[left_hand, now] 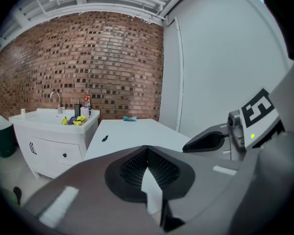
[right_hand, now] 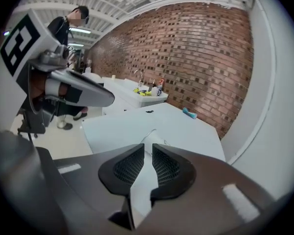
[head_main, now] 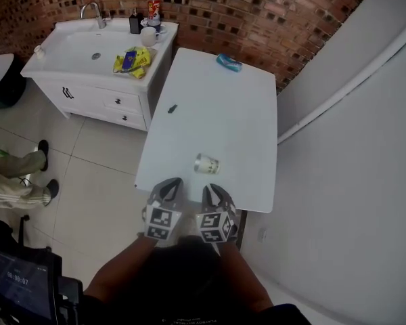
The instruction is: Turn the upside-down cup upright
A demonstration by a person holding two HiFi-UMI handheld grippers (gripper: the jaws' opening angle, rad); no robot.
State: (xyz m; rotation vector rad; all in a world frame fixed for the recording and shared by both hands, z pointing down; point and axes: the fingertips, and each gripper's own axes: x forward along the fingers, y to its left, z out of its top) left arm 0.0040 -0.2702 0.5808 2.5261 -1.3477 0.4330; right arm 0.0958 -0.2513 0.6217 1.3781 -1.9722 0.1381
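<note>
Sink cabinet point(head_main: 101, 97): just beside the white surface's point(head_main: 216, 107) far left edge.
Left tool point(head_main: 169, 183): pads meeting at their tips with nothing between them, hovering at the surface's near edge.
Cup point(head_main: 207, 163): seems to lie on its side near the near edge, long axis running left to right. Which end is the mouth is unclear. Bare surface all round.
Right tool point(head_main: 215, 189): jaws a narrow slit apart, empty, just short of the cup.
Wall point(head_main: 352, 147): close along the surface's right edge.
</note>
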